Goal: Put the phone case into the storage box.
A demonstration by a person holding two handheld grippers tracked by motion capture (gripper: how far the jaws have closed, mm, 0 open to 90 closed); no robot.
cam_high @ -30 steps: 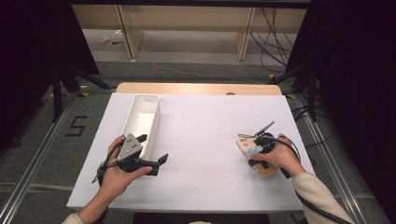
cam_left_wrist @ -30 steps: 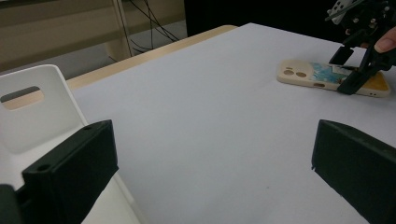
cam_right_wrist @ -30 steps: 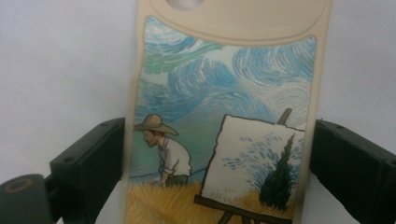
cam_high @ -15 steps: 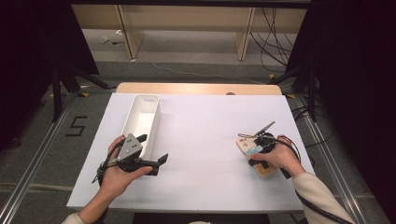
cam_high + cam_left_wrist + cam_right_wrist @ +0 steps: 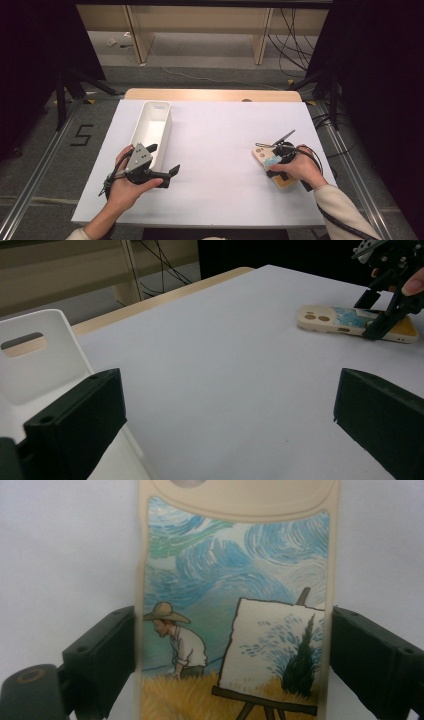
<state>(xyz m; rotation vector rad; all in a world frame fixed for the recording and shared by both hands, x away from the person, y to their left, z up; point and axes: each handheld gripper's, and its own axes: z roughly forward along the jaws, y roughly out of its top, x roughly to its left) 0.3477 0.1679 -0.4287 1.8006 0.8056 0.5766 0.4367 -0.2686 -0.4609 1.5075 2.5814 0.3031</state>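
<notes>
A cream phone case [image 5: 261,154] printed with a painter at an easel lies flat on the white table at the right. My right gripper [image 5: 274,161] is down over it, one jaw against each long edge of the case [image 5: 235,605], shut on it. The left gripper view shows the same case [image 5: 345,322] with the right gripper [image 5: 384,315] straddling it. My left gripper [image 5: 164,159] rests near the table's front left, jaws wide open and nothing between them, pointing right across the table.
A long white bin [image 5: 136,134] stands at the left, right beside my left gripper; its handle cut-out wall [image 5: 30,365] is close to the left jaw. The white table sheet [image 5: 220,140] spans between the hands. Cables trail off the right edge.
</notes>
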